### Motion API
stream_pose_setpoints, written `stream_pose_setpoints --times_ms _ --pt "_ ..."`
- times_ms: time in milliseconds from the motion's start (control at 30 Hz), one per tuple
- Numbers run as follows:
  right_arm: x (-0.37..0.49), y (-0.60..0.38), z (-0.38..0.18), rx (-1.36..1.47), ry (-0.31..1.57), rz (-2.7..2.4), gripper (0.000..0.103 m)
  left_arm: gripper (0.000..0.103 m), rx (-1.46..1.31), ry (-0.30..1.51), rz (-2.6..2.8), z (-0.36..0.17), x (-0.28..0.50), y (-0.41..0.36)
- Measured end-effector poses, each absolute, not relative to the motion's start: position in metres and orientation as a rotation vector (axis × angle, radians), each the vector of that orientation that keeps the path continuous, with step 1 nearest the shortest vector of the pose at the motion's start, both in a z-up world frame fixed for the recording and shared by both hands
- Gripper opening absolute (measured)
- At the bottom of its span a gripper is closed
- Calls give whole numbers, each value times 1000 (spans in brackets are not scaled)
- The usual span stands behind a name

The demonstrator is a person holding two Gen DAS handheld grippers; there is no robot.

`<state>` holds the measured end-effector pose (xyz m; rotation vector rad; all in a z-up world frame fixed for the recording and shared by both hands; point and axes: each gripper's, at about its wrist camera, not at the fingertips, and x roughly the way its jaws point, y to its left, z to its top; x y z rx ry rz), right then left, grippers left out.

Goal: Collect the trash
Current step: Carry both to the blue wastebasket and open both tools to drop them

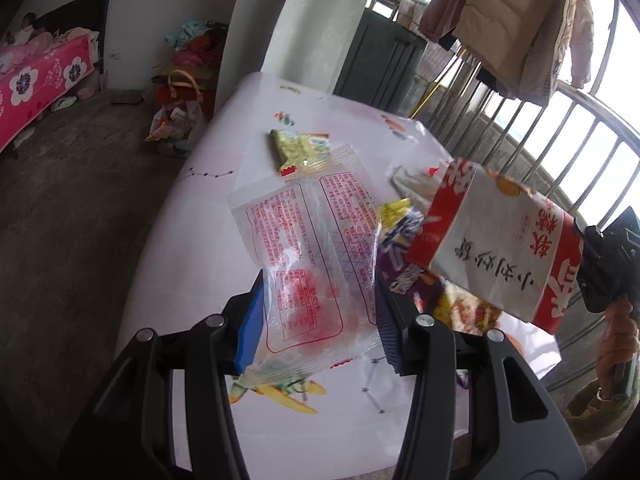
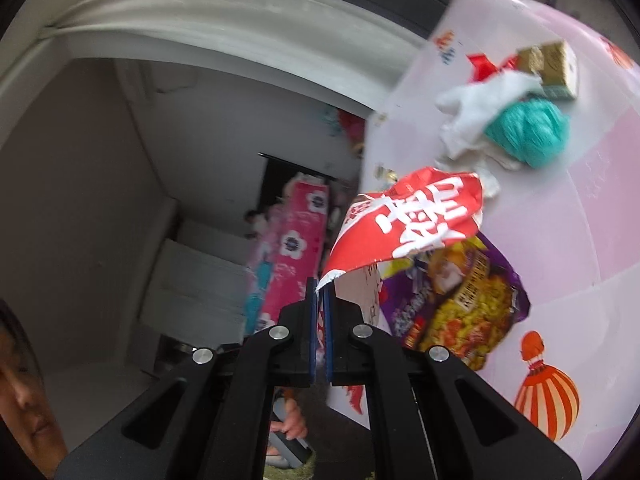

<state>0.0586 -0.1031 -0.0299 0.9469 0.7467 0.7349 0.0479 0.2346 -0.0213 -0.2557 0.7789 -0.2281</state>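
My left gripper is shut on a clear plastic wrapper with red print, which is lifted off the white table. My right gripper is shut on a corner of a red and white paper bag. That bag hangs in the air at the right of the left wrist view, with the right gripper behind it. On the table lie a purple snack bag, a yellow-green wrapper, a white tissue, a teal ball of yarn and a gold box.
The table stands beside a metal railing with coats hanging above it. Bags sit on the floor past the table's far left corner. A bed with a pink floral cover is further off. A person's head is close by.
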Motion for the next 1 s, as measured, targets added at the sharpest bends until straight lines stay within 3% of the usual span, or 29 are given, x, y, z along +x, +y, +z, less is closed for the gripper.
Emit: stream_pose_setpoints --times_ms 500,733,1000 --pt "-6 -191 23 930 547 633 3 47 -159 672 -499 52 48 136" --pt "-70 -283 32 940 382 390 3 47 -113 700 -737 68 72 25" --pt "-142 -373 14 873 268 -110 3 47 -3 843 -1032 54 110 -169"
